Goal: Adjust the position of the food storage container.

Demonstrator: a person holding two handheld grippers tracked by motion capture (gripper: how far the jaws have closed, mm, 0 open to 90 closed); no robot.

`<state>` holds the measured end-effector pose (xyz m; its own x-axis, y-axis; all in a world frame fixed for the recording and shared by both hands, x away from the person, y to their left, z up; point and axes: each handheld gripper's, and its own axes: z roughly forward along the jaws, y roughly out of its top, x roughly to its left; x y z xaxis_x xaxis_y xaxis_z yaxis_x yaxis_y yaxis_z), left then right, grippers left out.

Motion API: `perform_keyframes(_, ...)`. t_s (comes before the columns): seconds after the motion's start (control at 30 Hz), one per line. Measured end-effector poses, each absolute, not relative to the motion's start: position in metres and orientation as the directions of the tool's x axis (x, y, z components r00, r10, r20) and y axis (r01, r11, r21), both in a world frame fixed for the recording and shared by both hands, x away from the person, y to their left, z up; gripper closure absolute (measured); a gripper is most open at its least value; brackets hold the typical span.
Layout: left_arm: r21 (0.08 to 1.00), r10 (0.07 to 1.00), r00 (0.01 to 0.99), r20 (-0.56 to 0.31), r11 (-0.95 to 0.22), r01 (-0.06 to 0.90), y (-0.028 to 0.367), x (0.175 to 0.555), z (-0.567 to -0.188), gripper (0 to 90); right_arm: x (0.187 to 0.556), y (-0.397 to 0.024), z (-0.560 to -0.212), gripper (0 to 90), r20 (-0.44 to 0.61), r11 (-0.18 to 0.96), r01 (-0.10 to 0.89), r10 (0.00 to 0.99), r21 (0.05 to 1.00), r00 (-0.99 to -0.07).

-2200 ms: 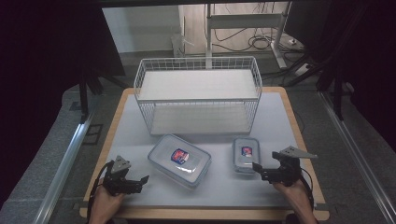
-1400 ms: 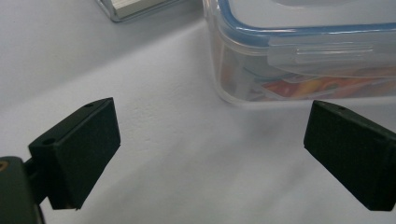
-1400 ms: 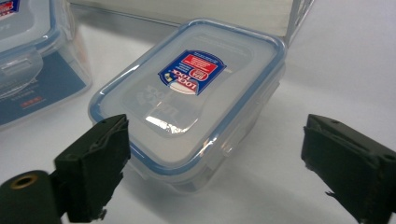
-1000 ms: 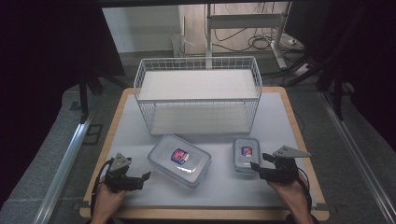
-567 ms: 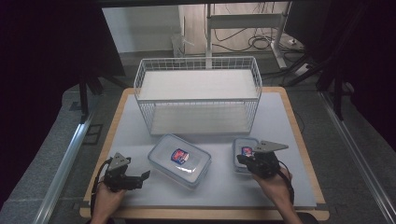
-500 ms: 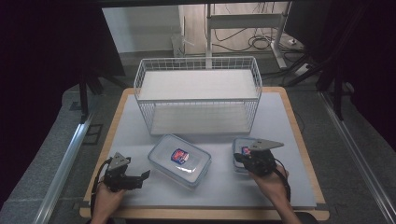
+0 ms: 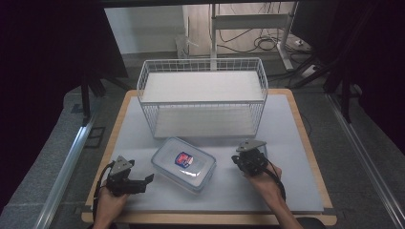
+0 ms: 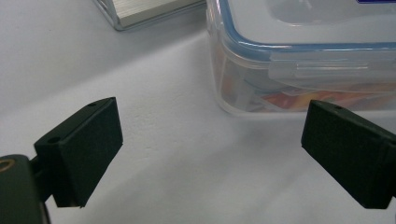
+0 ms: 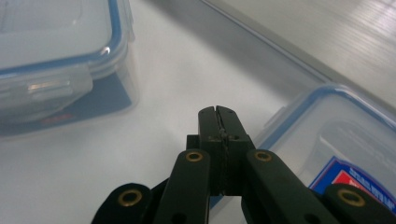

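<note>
A large clear lidded container (image 7: 184, 163) with a blue seal lies at the table's front middle. My left gripper (image 7: 145, 180) rests to its left, open. In the left gripper view the jaws (image 8: 212, 154) stand wide apart with bare table between them, and the container's (image 8: 303, 51) latched side is just ahead. My right gripper (image 7: 239, 160) hovers over the smaller lidded container (image 9: 336, 135), hiding it from above. Its jaws (image 9: 218, 112) are shut with nothing between them. They point at the gap between the small container and the large one (image 9: 56, 51).
A white wire basket (image 7: 203, 95) with two shelves stands at the back middle of the wood-edged table (image 7: 291, 191). Its base edge shows in the left gripper view (image 8: 149, 9) and in the right gripper view (image 9: 327, 37). Dark floor surrounds the table.
My right gripper has moved left, from beside the small container to above it, and its jaws have shut on nothing. The left gripper has stayed still.
</note>
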<state>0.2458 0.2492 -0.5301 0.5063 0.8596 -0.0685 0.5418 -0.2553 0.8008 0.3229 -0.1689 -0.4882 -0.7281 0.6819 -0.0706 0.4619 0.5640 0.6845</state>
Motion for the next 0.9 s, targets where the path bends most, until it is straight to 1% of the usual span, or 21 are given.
perform_keyframes(0.07, 0.800, 0.860, 0.506, -0.070, -0.255, 0.544, 0.249, 0.246, -0.530, 5.1, 0.319, -0.175, -0.488, 90.0, -0.066, 0.566, 0.474, 0.686, 0.675, -0.725)
perform_keyframes(0.17, 0.796, 0.859, 0.508, -0.068, -0.260, 0.547, 0.249, 0.246, -0.531, 5.2, 0.313, -0.187, -0.490, 90.0, -0.093, 0.577, 0.491, 0.704, 0.653, -0.704)
perform_keyframes(0.23, 0.795, 0.859, 0.508, -0.067, -0.262, 0.547, 0.249, 0.246, -0.531, 5.2, 0.312, -0.192, -0.491, 90.0, -0.086, 0.568, 0.500, 0.713, 0.653, -0.696)
perform_keyframes(0.3, 0.794, 0.860, 0.506, -0.066, -0.262, 0.549, 0.248, 0.246, -0.531, 5.2, 0.310, -0.207, -0.490, 90.0, -0.063, 0.540, 0.523, 0.733, 0.659, -0.678)
perform_keyframes(0.37, 0.792, 0.861, 0.503, -0.074, -0.256, 0.554, 0.248, 0.246, -0.531, 5.1, 0.309, -0.213, -0.489, 90.0, -0.061, 0.536, 0.530, 0.738, 0.658, -0.672)
perform_keyframes(0.43, 0.787, 0.860, 0.501, -0.099, -0.240, 0.568, 0.248, 0.247, -0.531, 5.1, 0.307, -0.228, -0.488, 90.0, -0.047, 0.517, 0.547, 0.754, 0.659, -0.655)
perform_keyframes(0.57, 0.786, 0.862, 0.495, -0.106, -0.233, 0.573, 0.249, 0.247, -0.531, 5.1, 0.305, -0.242, -0.488, 90.0, -0.033, 0.493, 0.560, 0.770, 0.666, -0.637)
perform_keyframes(0.73, 0.782, 0.867, 0.484, -0.119, -0.219, 0.584, 0.251, 0.247, -0.531, 4.9, 0.301, -0.262, -0.487, 90.0, -0.025, 0.453, 0.586, 0.804, 0.673, -0.593)
perform_keyframes(0.9, 0.773, 0.870, 0.477, -0.126, -0.216, 0.597, 0.253, 0.248, -0.531, 4.5, 0.298, -0.286, -0.484, 90.0, 0.007, 0.386, 0.608, 0.840, 0.694, -0.542)
